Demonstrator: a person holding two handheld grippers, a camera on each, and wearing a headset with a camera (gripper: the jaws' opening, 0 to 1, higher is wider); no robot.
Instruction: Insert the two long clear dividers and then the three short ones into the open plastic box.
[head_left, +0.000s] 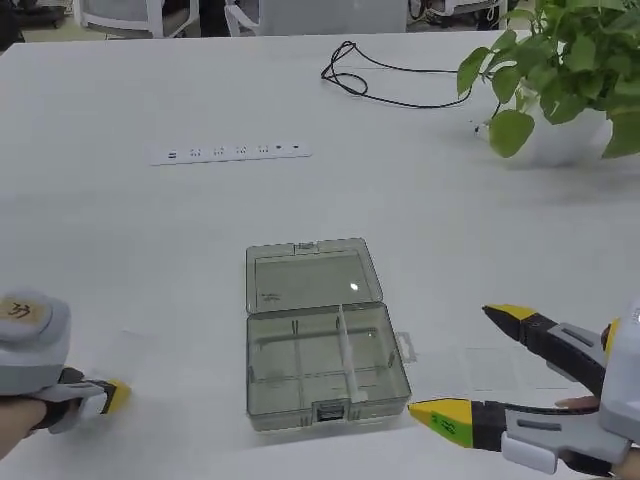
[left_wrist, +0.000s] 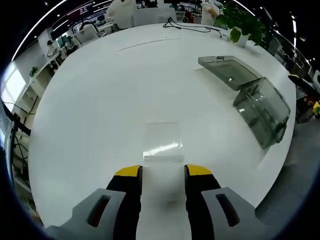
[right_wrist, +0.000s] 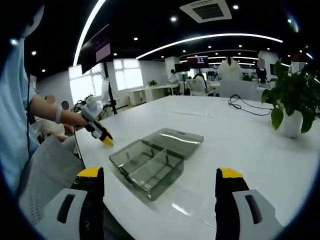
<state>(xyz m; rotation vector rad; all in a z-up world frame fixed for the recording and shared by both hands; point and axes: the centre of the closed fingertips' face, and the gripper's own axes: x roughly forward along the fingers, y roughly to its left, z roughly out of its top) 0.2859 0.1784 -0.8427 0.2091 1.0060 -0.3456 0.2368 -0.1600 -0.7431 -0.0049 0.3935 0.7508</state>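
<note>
The open plastic box sits at lower centre of the head view, with one seated divider apparently upright inside. The left gripper is empty, its jaws apart just short of a clear divider lying flat on the bench. The right gripper is spread wide at lower right. Best to nip one edge squarely, tilt it upright, then align it with the box's slots.

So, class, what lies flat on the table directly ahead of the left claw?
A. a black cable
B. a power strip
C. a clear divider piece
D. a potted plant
C: in the left gripper view, a clear divider piece lies flat on the white table, just beyond the open tips of the left claw.
</note>
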